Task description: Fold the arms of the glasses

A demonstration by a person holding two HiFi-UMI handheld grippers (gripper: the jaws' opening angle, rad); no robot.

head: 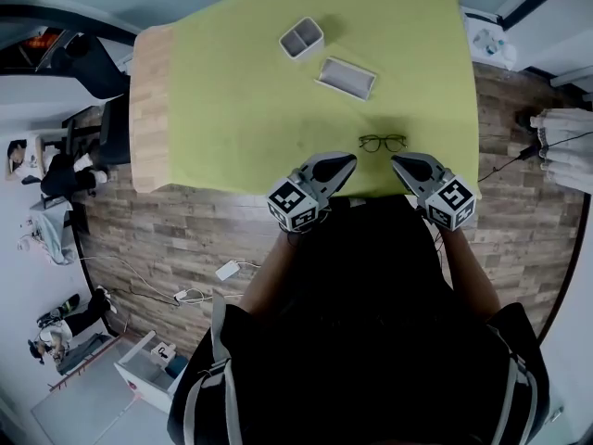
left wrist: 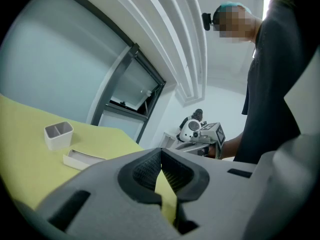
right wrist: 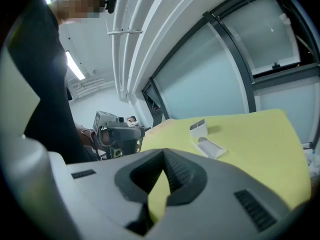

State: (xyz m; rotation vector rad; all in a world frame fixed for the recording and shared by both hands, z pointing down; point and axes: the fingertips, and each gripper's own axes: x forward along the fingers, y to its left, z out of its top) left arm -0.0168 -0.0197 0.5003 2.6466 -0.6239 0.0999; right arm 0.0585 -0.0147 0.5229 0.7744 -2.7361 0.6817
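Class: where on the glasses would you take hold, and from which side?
Probably the outer ends of the glasses, coming from the near table edge: the frame lies crosswise ahead of the left gripper and right gripper, both shut. Its arms are too small to see.

The glasses (head: 383, 143) lie on the cloth (head: 232, 119) near its front edge; the left gripper (head: 344, 162) and right gripper (head: 400, 162) sit just before them; farther back and leftward lies a case (head: 346, 77); behind it, a box (head: 302, 37).
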